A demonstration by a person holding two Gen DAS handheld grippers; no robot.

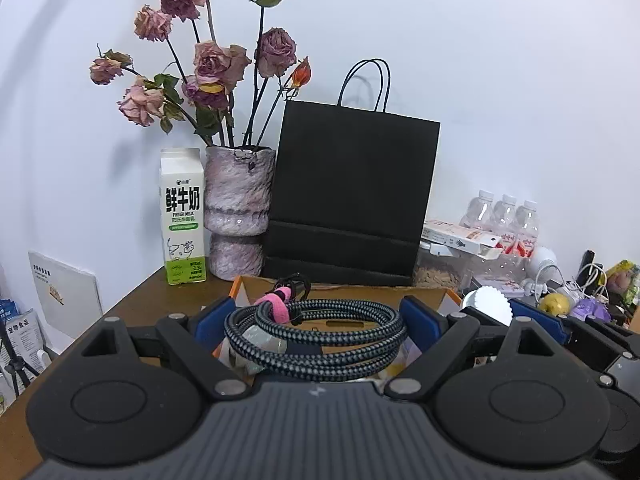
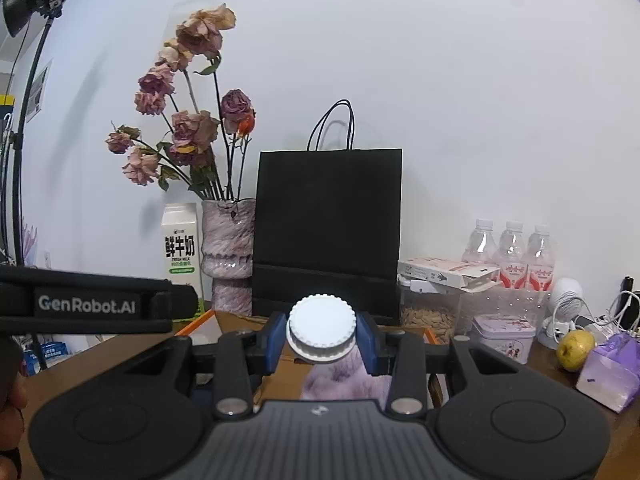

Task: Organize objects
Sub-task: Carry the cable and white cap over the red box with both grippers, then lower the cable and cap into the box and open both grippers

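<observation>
My left gripper (image 1: 314,326) is shut on a coiled grey braided cable (image 1: 320,356) bound with a pink strap (image 1: 276,306); the coil fills the wide gap between the blue pads (image 1: 210,326). It hangs above an orange-edged cardboard box (image 1: 440,294). My right gripper (image 2: 322,338) is shut on a bottle with a white ridged cap (image 2: 321,326) and a purple marbled body (image 2: 344,380), also over the box (image 2: 196,326). In the left wrist view the white cap (image 1: 486,304) shows at the right.
At the back of the brown table (image 1: 132,304) stand a milk carton (image 1: 183,216), a vase of dried roses (image 1: 238,208) and a black paper bag (image 1: 352,196). To the right are water bottles (image 2: 512,254), a clear seed container (image 2: 430,312), a purple tin (image 2: 502,332), a yellow fruit (image 2: 575,349) and cables.
</observation>
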